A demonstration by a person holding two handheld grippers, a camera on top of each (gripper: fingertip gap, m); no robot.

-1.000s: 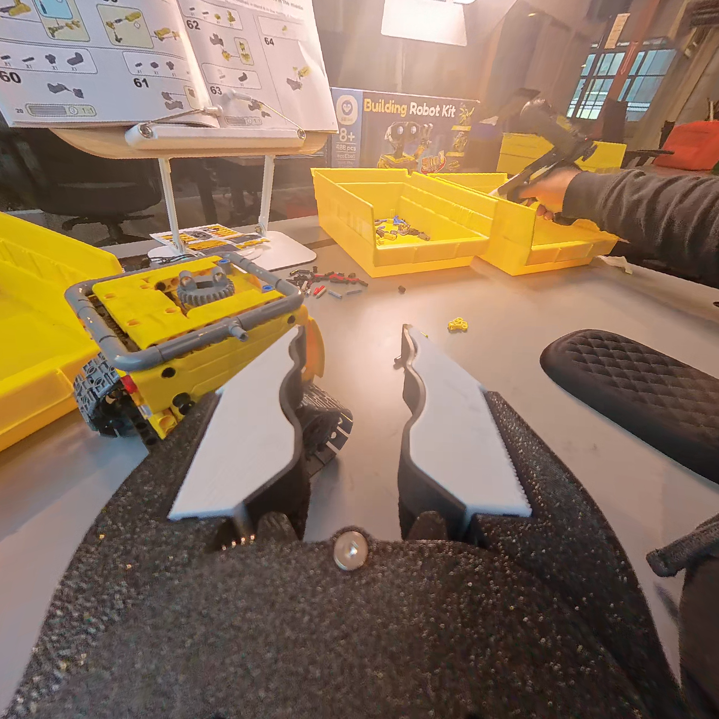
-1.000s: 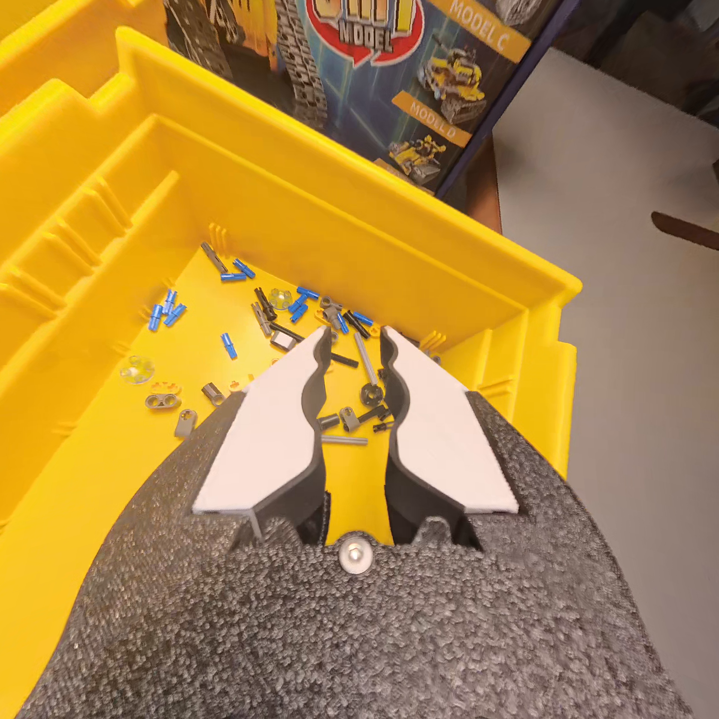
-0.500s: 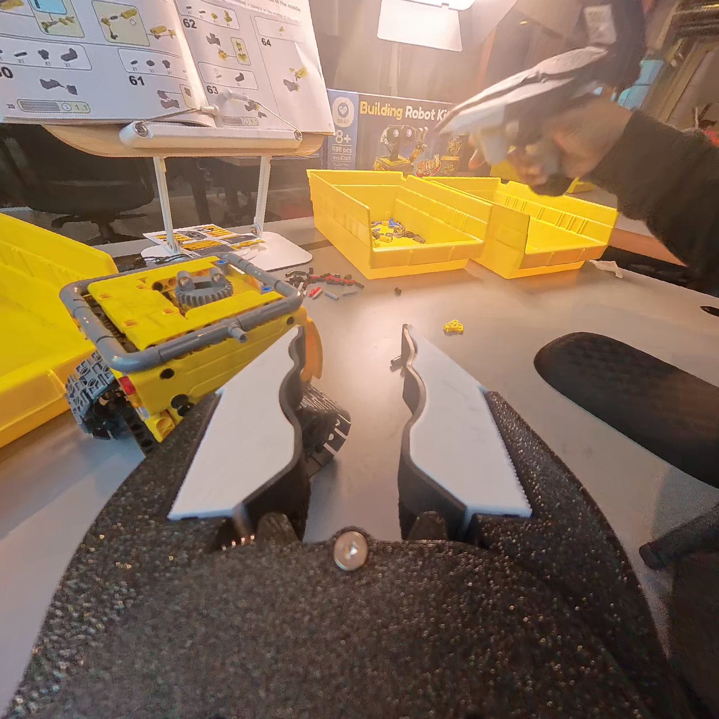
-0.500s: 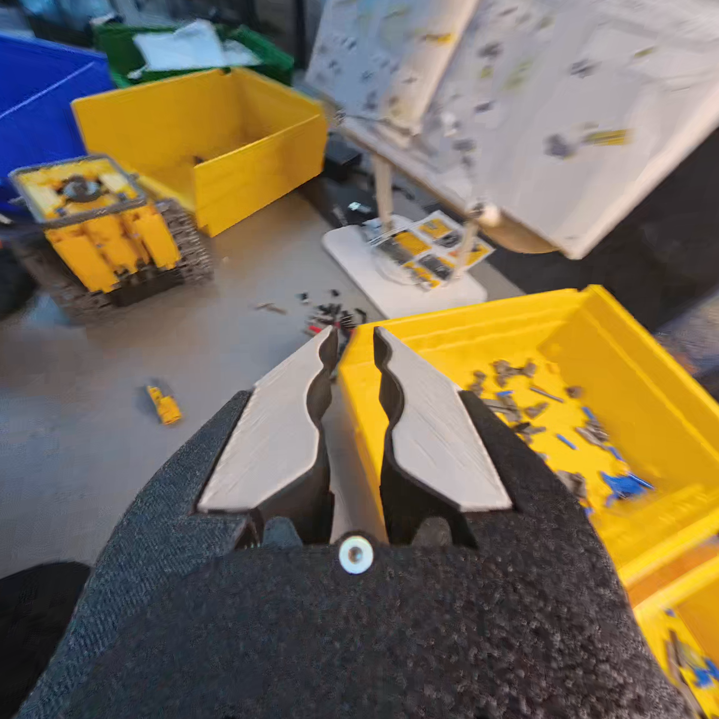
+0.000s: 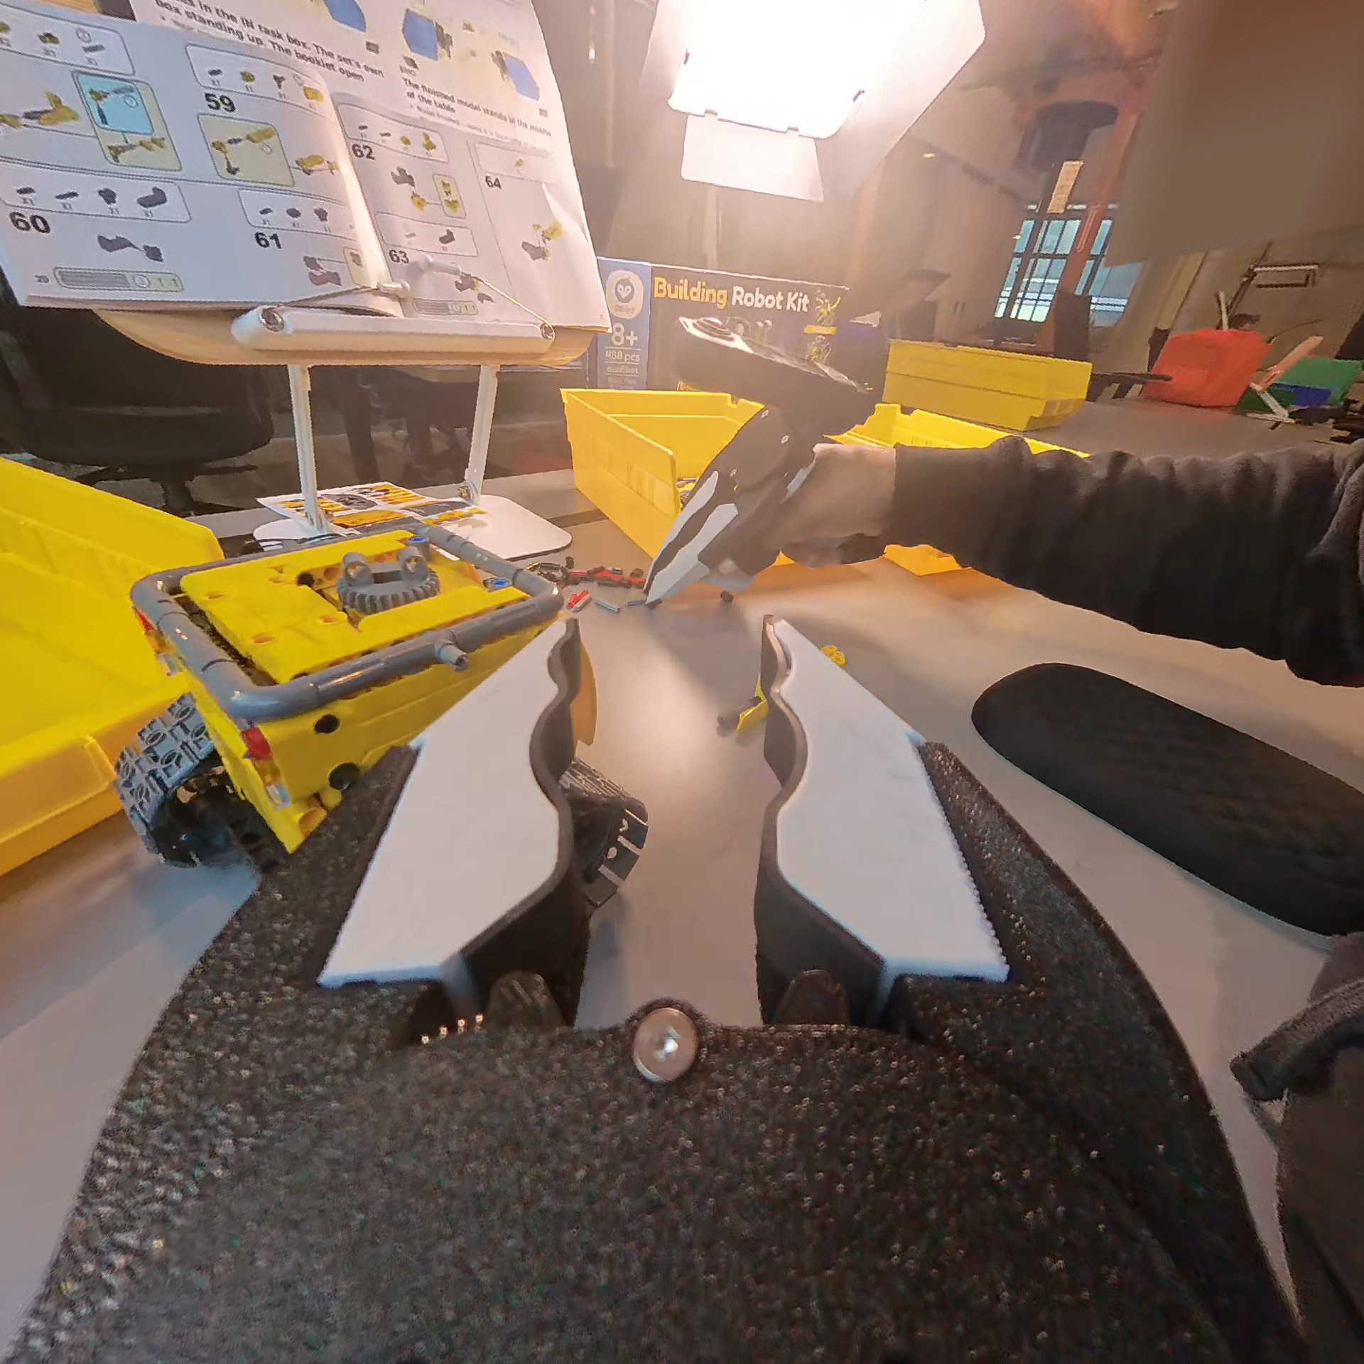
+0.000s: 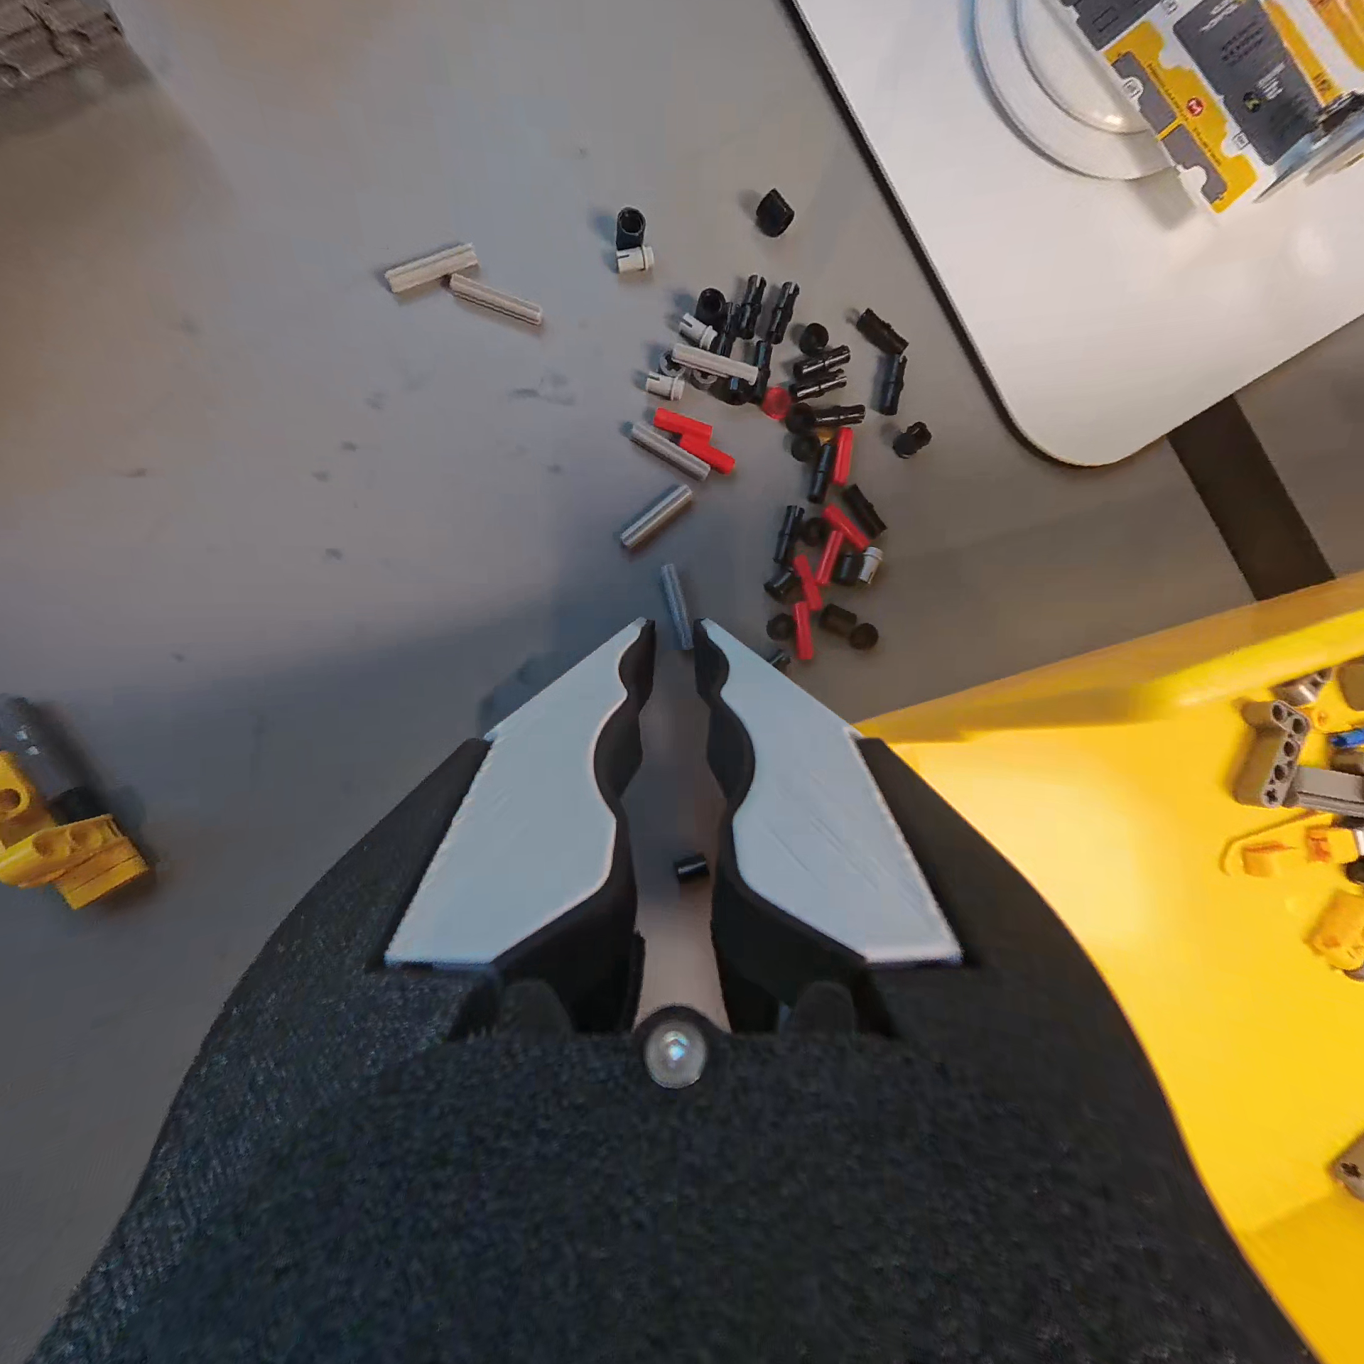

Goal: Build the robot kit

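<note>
Two grippers (image 5: 668, 635) (image 6: 673, 627), one tracked model (image 5: 354, 686)

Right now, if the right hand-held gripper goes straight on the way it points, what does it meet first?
Probably the short grey plastic axle lying on the grey table just past the right hand-held gripper; its slightly parted fingertips look close above it, though depth is unclear.

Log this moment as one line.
left hand-held gripper: open, beside yellow model | right hand-held gripper: open, tips at grey pin | table
</note>
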